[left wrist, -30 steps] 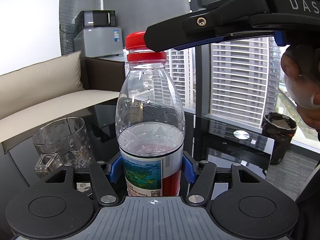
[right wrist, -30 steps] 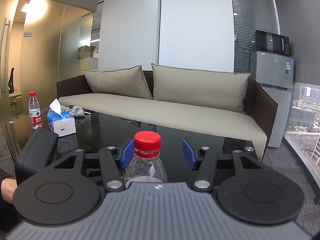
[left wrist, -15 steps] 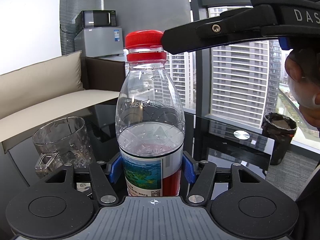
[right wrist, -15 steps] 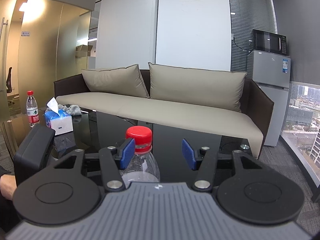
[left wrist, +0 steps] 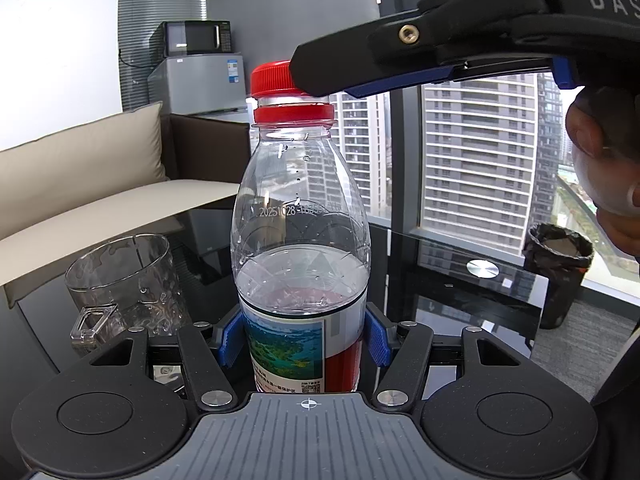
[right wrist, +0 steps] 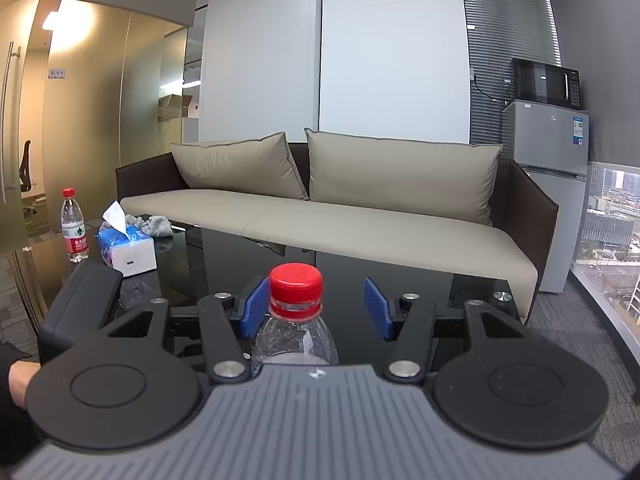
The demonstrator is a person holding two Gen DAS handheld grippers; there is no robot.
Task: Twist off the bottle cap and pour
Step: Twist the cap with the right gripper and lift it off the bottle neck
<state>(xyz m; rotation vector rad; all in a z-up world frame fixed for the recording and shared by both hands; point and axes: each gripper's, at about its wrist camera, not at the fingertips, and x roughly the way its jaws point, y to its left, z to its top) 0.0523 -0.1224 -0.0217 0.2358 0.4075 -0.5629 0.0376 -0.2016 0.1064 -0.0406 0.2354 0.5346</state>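
A clear plastic bottle (left wrist: 300,240), partly full of water, stands upright on the black glass table (left wrist: 460,280). My left gripper (left wrist: 302,340) is shut on the bottle at its label. The red cap (left wrist: 272,78) sits on the neck. My right gripper (right wrist: 316,306) is open around the cap (right wrist: 296,282), which sits close to the left pad and clear of the right one. In the left wrist view the right gripper (left wrist: 320,74) reaches in from the upper right at cap height. An empty clear glass mug (left wrist: 124,280) stands to the left of the bottle.
A beige sofa (right wrist: 340,216) runs along the table's far side. A second bottle (right wrist: 74,226), a tissue box (right wrist: 128,250) and a grey cloth (right wrist: 156,224) are at the table's far left. A black bin (left wrist: 556,276) stands by the window.
My right gripper has shifted around the cap, its jaws staying open; the cap now sits higher and more centred between them. The left gripper and bottle have not moved.
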